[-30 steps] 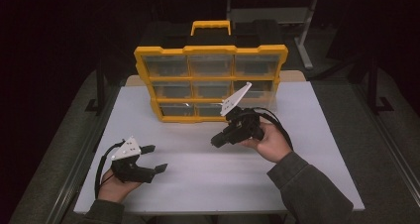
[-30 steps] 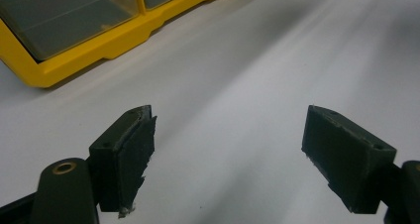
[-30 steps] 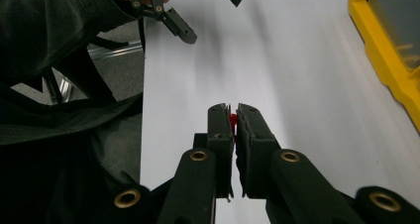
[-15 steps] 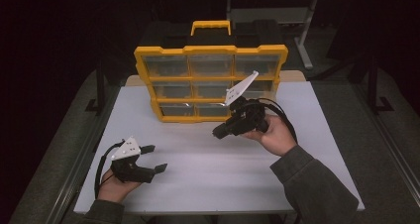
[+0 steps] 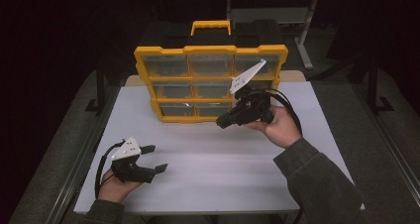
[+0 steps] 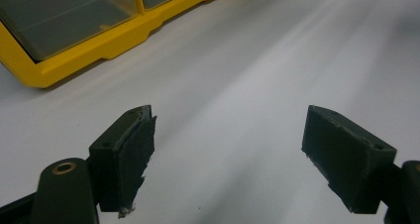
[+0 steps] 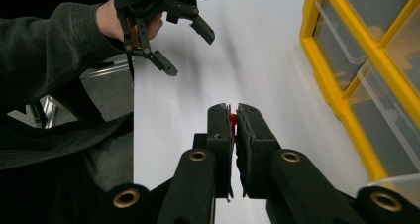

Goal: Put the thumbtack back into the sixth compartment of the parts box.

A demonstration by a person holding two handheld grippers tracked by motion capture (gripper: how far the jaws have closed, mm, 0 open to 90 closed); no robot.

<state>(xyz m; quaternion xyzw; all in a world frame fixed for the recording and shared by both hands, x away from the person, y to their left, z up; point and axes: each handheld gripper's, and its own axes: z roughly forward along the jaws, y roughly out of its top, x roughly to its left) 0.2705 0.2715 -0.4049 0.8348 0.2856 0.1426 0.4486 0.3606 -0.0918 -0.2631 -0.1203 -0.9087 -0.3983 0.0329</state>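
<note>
The right gripper [image 5: 224,122] is raised above the white tabletop [image 5: 223,179], just in front of the lower right part of the yellow organizer box [image 5: 210,49]; its jaws are drawn nearly together and clamp a small red piece [image 7: 233,121], of which just a sliver shows between the pads in the right gripper view; what the piece is cannot be told; the grey three-cornered plate on this gripper stands tilted in front of the box's right-hand drawers, and its cable loops round the back of the hand; the organizer box stands upright at the far side of the tabletop, its clear-fronted drawers in three rows facing the person and its handle on top; the left gripper [image 5: 157,158] rests low near the front left corner of the tabletop, well apart from the box, its jaws spread wide with nothing but bare tabletop between them; in the left gripper view a lower corner of the box lies beyond its left pad [image 6: 133,149].
</note>
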